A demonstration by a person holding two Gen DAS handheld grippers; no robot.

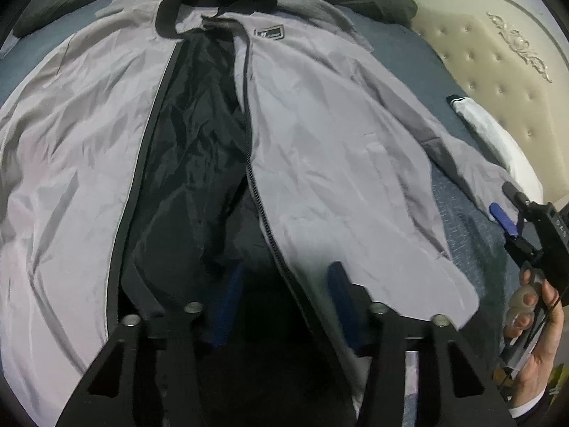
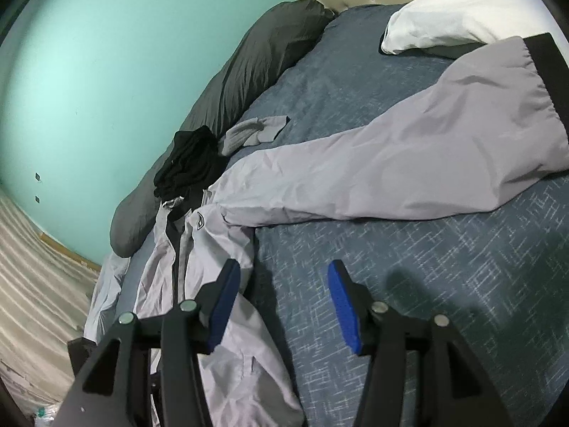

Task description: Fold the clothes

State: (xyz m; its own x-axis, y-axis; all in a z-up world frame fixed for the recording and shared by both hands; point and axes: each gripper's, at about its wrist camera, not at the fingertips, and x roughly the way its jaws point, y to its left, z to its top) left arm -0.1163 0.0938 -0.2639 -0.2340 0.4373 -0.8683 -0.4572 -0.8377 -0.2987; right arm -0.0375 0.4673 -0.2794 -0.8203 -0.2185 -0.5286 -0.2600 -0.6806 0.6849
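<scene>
— Where's the jacket [image 1: 338, 149]?

— Spread flat on the blue bedspread [image 2: 426, 284], front up, zip undone, so the dark lining [image 1: 199, 135] shows down the middle. One sleeve [image 2: 409, 163] stretches out across the bed towards the white pillow [image 2: 462, 10].

— And the left gripper [image 1: 281, 302]?

— It hovers low over the hem, jaws spread wide, straddling the open zip edge. The blue pads [image 1: 341, 302] hold nothing.

— The right gripper [image 2: 281, 302]?

— Also wide open, empty, held in a hand [image 1: 537, 338] at the jacket's side. Its left finger [image 2: 224, 302] sits above the grey fabric, the other over bare bedspread.

— Anything else on the bed?

— A long dark pillow [image 2: 249, 71] along the turquoise wall [image 2: 106, 71], a crumpled black garment [image 2: 188, 163] beside the collar, and a small grey piece of cloth [image 2: 256, 131] near it.
</scene>
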